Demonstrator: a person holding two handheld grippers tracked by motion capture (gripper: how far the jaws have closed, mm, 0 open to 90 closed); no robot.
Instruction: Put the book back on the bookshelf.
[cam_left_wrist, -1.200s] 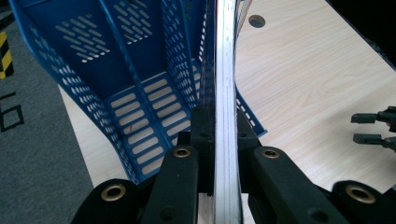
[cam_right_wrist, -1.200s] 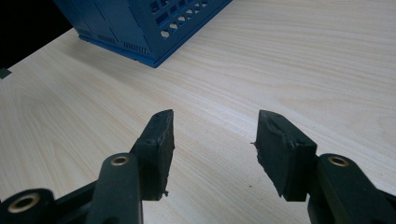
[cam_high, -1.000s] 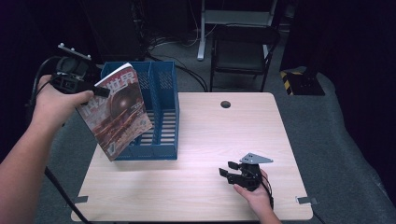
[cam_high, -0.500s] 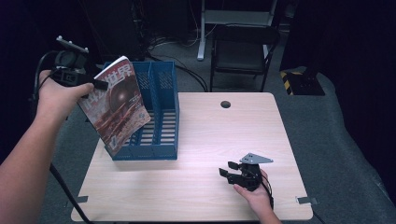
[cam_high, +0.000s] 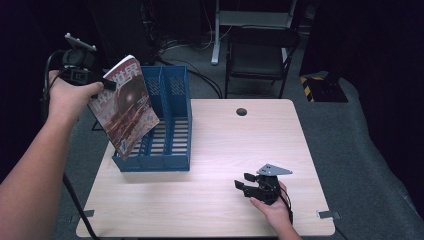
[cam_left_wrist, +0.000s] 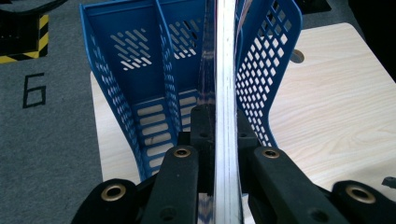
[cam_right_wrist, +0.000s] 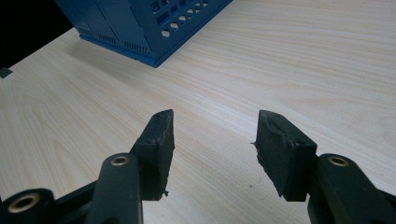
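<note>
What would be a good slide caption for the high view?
Left gripper holds a magazine tilted over the blue file rack, while the right gripper rests open on the wooden table.

The magazine (cam_high: 125, 107) has a glossy paper cover. The file rack (cam_high: 167, 125) is perforated blue plastic, smooth. The bench (cam_high: 240, 145) is pale matt wood. The fingers (cam_right_wrist: 159, 140) are matt black, rough rubber.

The bench (cam_high: 225, 150) is a pale wood-grain top with a round cable hole (cam_high: 241, 111) near its far edge. A blue slotted file rack (cam_high: 165, 125) stands directly on it at the far left corner, reaching toward the middle of the left edge. The right claw (cam_high: 242, 184) rests on the bench near the right end of the near edge.
</note>
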